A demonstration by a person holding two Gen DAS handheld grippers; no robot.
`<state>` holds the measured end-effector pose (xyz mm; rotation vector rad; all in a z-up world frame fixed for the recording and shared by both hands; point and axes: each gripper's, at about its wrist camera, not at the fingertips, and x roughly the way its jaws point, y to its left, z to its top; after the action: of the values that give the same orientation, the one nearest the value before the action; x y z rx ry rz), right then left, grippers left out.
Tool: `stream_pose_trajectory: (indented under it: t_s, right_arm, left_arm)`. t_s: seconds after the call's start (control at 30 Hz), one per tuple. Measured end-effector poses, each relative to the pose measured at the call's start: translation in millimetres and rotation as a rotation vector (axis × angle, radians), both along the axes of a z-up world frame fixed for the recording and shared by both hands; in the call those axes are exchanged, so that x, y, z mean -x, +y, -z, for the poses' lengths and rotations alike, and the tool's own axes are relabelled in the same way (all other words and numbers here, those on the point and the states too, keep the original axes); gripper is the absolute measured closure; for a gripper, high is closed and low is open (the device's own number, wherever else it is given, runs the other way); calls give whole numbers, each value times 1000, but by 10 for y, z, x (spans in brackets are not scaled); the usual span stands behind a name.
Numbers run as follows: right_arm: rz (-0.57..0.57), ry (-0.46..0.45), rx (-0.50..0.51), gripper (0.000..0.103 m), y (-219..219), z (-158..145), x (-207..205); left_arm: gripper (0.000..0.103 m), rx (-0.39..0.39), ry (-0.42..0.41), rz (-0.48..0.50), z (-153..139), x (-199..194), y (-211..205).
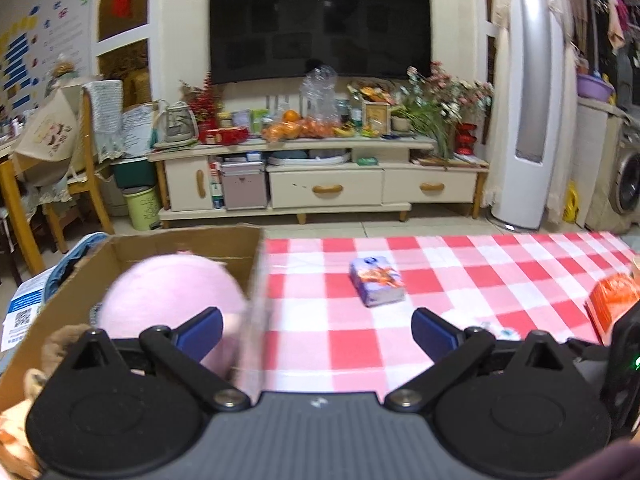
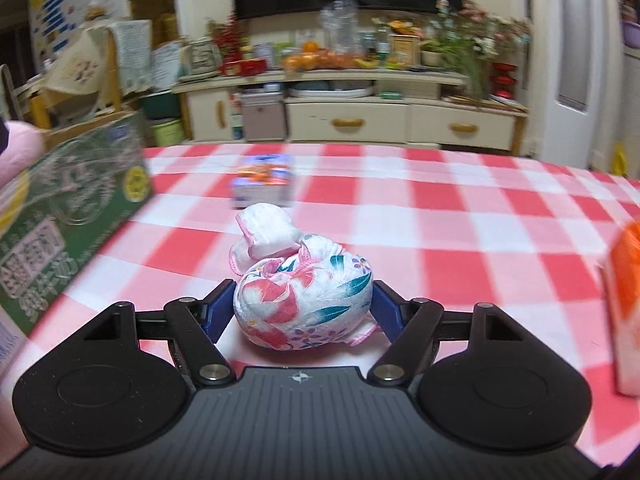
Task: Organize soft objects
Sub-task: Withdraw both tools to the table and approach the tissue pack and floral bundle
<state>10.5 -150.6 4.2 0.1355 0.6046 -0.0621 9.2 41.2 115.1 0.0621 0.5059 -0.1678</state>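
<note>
A white cloth pouch (image 2: 296, 268) with pink and teal flowers lies on the red-checked tablecloth (image 2: 460, 220). My right gripper (image 2: 304, 294) is shut on it, a blue pad pressed against each side. In the left wrist view a pink plush (image 1: 172, 292) sits in an open cardboard box (image 1: 192, 240) at the table's left end. My left gripper (image 1: 316, 320) stands wide open over the cloth beside the box, its left finger in front of the plush, with nothing between the pads. A small tissue pack (image 1: 376, 280) lies ahead of it, and further out from the pouch as the tissue pack (image 2: 262, 184).
A brown plush (image 1: 64, 340) lies in the box's near corner. The box's green printed side (image 2: 72, 208) stands left of the pouch. An orange packet (image 1: 612, 300) lies at the right edge of the table. A TV cabinet (image 1: 320, 184) stands beyond the table.
</note>
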Motion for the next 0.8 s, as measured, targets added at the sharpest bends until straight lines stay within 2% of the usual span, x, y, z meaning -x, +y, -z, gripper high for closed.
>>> stream_pose_trajectory:
  t_s: [0.2, 0.27, 0.4, 0.5, 0.63, 0.8]
  right_arm:
    - [97, -16, -14, 10, -323, 46, 172]
    - [101, -26, 2, 4, -366, 48, 191]
    - [85, -18, -20, 3, -412, 95, 186]
    - [75, 0, -58, 3, -473, 85, 150]
    - [59, 5, -77, 2, -539, 65, 123]
    - [49, 9, -88, 1, -582, 64, 73]
  left_arm:
    - [3, -51, 21, 32, 133, -27, -322]
    - [3, -54, 30, 31, 182, -72, -417]
    - [2, -51, 58, 11, 309, -189, -577]
    - [2, -60, 78, -22, 413, -348, -704]
    - [2, -18, 98, -71, 521, -636, -857]
    - [2, -48, 119, -105, 697, -1028, -1099]
